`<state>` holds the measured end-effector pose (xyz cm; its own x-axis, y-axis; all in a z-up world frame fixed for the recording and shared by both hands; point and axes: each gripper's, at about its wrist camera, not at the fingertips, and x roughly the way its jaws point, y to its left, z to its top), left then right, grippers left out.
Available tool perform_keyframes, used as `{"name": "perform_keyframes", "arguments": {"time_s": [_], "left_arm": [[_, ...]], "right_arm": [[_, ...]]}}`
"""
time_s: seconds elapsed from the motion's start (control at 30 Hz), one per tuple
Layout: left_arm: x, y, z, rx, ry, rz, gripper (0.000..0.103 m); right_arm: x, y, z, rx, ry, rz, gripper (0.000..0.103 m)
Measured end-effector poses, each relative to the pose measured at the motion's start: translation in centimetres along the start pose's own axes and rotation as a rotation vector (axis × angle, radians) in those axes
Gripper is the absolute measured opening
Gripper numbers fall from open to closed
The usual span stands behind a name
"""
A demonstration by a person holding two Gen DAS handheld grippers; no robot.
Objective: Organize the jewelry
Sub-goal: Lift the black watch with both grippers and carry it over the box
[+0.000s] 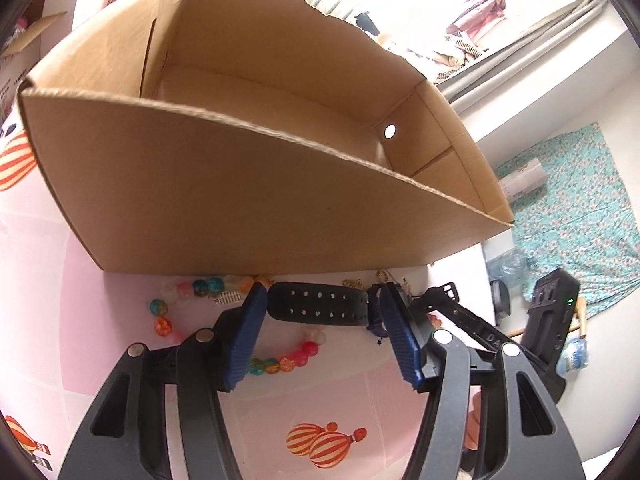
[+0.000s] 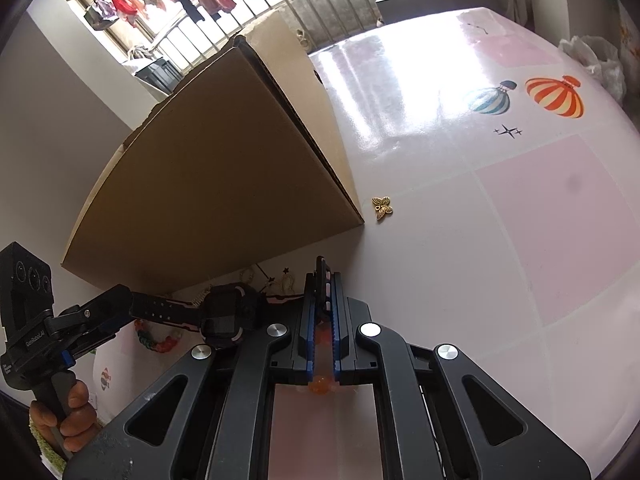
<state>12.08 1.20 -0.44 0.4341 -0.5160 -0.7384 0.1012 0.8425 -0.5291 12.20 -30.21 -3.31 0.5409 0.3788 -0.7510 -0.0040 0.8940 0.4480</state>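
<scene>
Watch: a black watch (image 1: 318, 307) with a perforated strap is held just above the table (image 2: 500, 240), in front of the cardboard box's near wall, its case end toward the right.
Left hand-held gripper (image 1: 320, 312): its blue pads sit at either end of the visible strap stretch, spread partway. From its own camera the pads look to touch the strap; from the right wrist view the strap runs into its jaws, so it seems to be pinching the strap along its length.
Right hand-held gripper (image 2: 324, 312): pads pressed nearly together on the thin black buckle end of the watch, which sticks up between them. An orange bead shows through the gap below, probably lying on the table beneath.
Why two grips: holding both ends likely keeps the floppy strap stretched and level, so it can go over the box rim without sagging.
Cardboard box (image 1: 240, 184): open-topped and empty as far as can be seen, close behind the jewelry, the likely destination.
Bead bracelet (image 1: 224, 332): coloured glass beads looped on the table under the watch, not yet picked up.
Gold chain (image 1: 354, 282): small tangle against the box foot.
Butterfly charm (image 2: 382, 208): alone by the box corner.
Progress: early, I judge; nothing is in the box.
</scene>
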Motion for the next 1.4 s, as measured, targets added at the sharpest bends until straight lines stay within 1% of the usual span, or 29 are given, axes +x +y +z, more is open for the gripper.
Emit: {"name": "perform_keyframes", "arguments": {"time_s": [0.1,0.17,0.23,0.4,0.5,0.57,0.63,0.73,0.87,0.97,1.07,1.17,1.27,1.33,1.4], "left_arm": [[-0.1,-0.6,0.0,0.040,-0.019,0.044,0.055],[-0.1,-1.2,0.0,0.076,-0.037,0.075,0.048],[0.0,-1.6,-0.1,0.108,-0.045,0.106,0.043],[0.4,-2.7,-0.7,0.192,-0.059,0.167,0.026],[0.8,-3.2,-1.1,0.229,-0.063,0.191,0.020],[0.6,-3.7,-1.4,0.253,-0.072,0.191,0.019],[0.3,-4.3,-1.5,0.270,-0.077,0.171,0.018],[-0.2,-5.3,-2.0,0.305,-0.089,0.160,0.017],[-1.7,-6.3,-2.3,0.322,-0.107,0.110,0.016],[-3.4,-7.0,-2.1,0.343,-0.145,0.071,0.016],[-5.0,-7.9,-1.9,0.364,-0.188,0.037,0.016],[-6.6,-8.7,-0.8,0.381,-0.231,0.021,0.016],[-7.8,-8.9,1.3,0.377,-0.270,0.019,0.017],[-8.0,-8.7,3.3,0.375,-0.281,0.044,0.017],[-7.7,-8.3,5.3,0.363,-0.274,0.067,0.017]], "right_arm": [[-0.3,0.0,0.1,-0.001,-0.001,0.000,0.005],[-0.3,0.0,0.1,0.000,-0.001,0.000,0.005],[-0.3,0.0,0.1,0.000,-0.002,0.000,0.005],[-0.3,0.0,0.0,0.000,-0.005,0.003,0.005],[-0.5,-0.1,0.2,0.005,-0.010,0.012,0.004],[-1.2,0.1,0.3,-0.001,-0.031,0.024,0.004],[-2.1,0.6,0.4,-0.016,-0.052,0.033,0.004],[-3.6,1.2,0.3,-0.034,-0.086,0.036,0.004],[-5.9,1.4,0.3,-0.034,-0.125,0.034,0.004],[-7.9,1.4,0.5,-0.041,-0.165,0.032,0.004],[-9.9,1.9,1.2,-0.056,-0.209,0.049,0.004],[-11.6,3.5,2.5,-0.112,-0.257,0.065,0.004],[-12.0,5.3,5.1,-0.178,-0.283,0.076,0.004],[-11.2,6.4,7.3,-0.206,-0.276,0.098,0.004],[-9.8,7.6,9.5,-0.232,-0.249,0.101,0.004]]}}
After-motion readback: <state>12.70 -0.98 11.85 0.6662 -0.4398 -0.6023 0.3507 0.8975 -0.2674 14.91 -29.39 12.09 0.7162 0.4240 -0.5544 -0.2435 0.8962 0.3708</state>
